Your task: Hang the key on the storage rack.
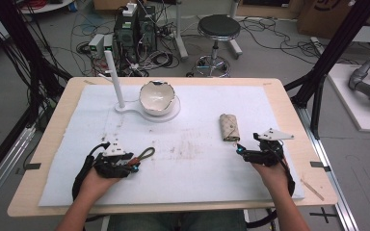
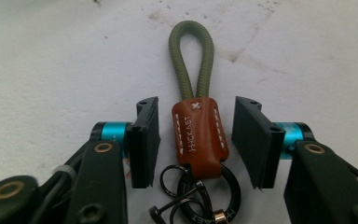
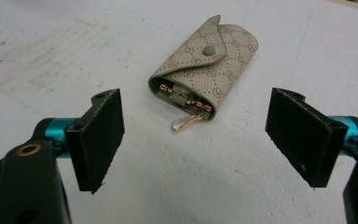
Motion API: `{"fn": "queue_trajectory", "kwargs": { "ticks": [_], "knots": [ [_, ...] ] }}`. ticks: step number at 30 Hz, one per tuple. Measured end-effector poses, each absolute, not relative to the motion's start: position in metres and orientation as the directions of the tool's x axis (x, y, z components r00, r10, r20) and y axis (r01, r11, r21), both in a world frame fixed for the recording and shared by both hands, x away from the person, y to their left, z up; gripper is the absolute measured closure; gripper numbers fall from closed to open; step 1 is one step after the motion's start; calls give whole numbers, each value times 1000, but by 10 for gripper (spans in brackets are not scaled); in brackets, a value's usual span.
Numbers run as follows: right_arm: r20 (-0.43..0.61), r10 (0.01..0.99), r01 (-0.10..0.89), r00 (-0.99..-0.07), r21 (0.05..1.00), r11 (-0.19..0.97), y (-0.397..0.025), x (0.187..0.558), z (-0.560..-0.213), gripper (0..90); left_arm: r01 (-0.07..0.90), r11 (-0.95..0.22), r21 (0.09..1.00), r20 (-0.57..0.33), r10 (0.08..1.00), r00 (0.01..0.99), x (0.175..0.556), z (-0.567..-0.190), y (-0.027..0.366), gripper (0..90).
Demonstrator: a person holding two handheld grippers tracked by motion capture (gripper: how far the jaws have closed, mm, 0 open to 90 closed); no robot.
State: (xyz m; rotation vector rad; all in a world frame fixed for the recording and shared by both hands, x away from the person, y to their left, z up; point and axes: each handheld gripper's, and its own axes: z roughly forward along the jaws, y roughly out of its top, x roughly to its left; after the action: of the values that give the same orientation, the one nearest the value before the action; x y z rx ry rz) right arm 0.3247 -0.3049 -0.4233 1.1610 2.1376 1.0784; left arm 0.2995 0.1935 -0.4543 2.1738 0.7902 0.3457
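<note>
Stained white mat (image 1: 183, 163) covers the bench; near its front-left edge my left gripper (image 2: 196, 140) straddles the key strap (image 2: 196, 130), jaws released, ready to clench. My right gripper (image 3: 196, 140) gapes before the key pouch (image 3: 205, 70) toward the right edge

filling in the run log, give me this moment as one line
left gripper: open, jaws either side of keychain, not clamped | right gripper: open, short of key pouch | bowl: on white stand, untouched
</note>
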Motion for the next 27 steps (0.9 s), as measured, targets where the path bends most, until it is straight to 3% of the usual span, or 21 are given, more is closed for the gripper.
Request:
{"fn": "queue_trajectory", "kwargs": {
  "ticks": [8, 18, 27],
  "knots": [
    [-43, 844, 477, -534, 810, 343, -302, 325, -424, 197, 431, -494, 755, -23, 637, 770, 298, -454, 193, 675],
    [-49, 843, 472, -536, 811, 346, -301, 324, -423, 197, 416, -499, 760, 4, 644, 765, 298, -451, 193, 706],
    [-46, 843, 470, -537, 813, 344, -301, 324, -423, 197, 338, -405, 849, 31, 679, 734, 292, -420, 201, 708]
  ]
}}
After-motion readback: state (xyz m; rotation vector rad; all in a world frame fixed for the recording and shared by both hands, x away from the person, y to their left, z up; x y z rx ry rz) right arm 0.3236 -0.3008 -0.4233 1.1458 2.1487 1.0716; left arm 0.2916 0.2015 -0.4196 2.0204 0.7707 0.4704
